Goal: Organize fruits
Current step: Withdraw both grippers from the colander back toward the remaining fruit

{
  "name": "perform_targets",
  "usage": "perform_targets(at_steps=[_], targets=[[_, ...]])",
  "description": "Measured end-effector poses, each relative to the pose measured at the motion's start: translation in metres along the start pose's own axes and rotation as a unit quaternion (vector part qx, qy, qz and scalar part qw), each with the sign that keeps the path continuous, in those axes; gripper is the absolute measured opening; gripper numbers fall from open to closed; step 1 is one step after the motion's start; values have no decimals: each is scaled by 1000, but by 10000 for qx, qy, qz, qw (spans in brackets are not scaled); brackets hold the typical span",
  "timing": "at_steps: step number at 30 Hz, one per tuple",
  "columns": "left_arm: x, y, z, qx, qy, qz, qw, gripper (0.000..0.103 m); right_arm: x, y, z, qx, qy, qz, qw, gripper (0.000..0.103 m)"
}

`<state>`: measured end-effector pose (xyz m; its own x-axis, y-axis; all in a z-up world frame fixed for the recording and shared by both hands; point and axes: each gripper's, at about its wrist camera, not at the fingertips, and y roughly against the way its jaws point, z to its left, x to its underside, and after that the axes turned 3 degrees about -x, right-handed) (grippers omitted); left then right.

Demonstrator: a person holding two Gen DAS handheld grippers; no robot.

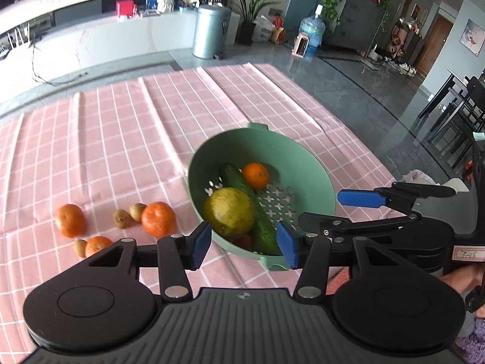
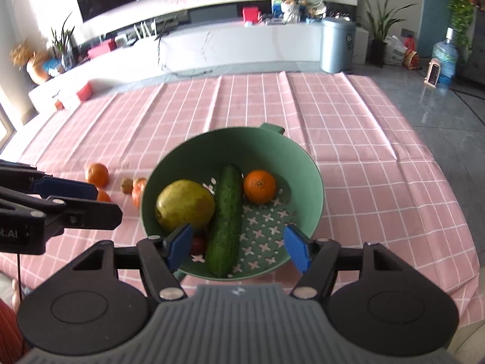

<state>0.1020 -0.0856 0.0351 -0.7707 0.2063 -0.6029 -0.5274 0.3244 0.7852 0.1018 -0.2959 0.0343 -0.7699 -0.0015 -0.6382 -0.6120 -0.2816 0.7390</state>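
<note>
- Bowl (image 2: 309,188): green, perforated floor, sits on the counter (image 2: 379,163) on a pink check cloth, toward the near edge.
- Inside: pear (image 2: 183,204) on the left, cucumber (image 2: 225,218) lying lengthwise down the middle, one orange (image 2: 259,186) at the back right, and a small red fruit (image 2: 198,244) at the front, mostly hidden.
- Loose fruit still on the cloth left of the bowl: three oranges (image 1: 158,219) (image 1: 70,220) (image 1: 97,245) and three kiwis (image 1: 122,218) (image 1: 138,211) (image 1: 80,247), clustered close together.
- Left claw (image 1: 244,244): open, holding nothing, hovering over the near rim of the bowl.
- Right claw (image 2: 239,247): open, empty, also above the bowl's near side. In the left view it (image 1: 360,198) shows just right of the bowl.
- Step, as I read it: between picks. About half the fruit is in; six pieces are left.
- Next move probably: left claw swings left to the loose cluster. The nearest orange touches a kiwi, so come down from above and close across the orange alone.
- In the way: kiwis packed against oranges, so nudging one may roll it. Cloth creases could catch a low finger.
- Bowl room: the open floor at the right side is the drop spot.
- Surroundings: bin (image 1: 210,30), water jug (image 1: 312,28), plants, TV bench. All well apart, no interference.
</note>
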Motion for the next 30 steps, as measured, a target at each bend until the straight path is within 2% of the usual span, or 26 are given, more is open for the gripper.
perform_targets(at_steps=[9, 15, 23, 30], targets=[[8, 21, 26, -343, -107, -472, 9982, 59, 12, 14, 40, -84, -232, -820, 9963, 64], [18, 27, 53, -531, 11, -623, 9966, 61, 15, 9, 63, -321, -414, -1063, 9930, 64], [36, 26, 87, -735, -79, -742, 9945, 61, 23, -3, 105, -327, 30, -1326, 9906, 64], [55, 11, 117, -922, -10, -519, 9944, 61, 29, -23, 132, -413, 570, -1206, 9902, 49]])
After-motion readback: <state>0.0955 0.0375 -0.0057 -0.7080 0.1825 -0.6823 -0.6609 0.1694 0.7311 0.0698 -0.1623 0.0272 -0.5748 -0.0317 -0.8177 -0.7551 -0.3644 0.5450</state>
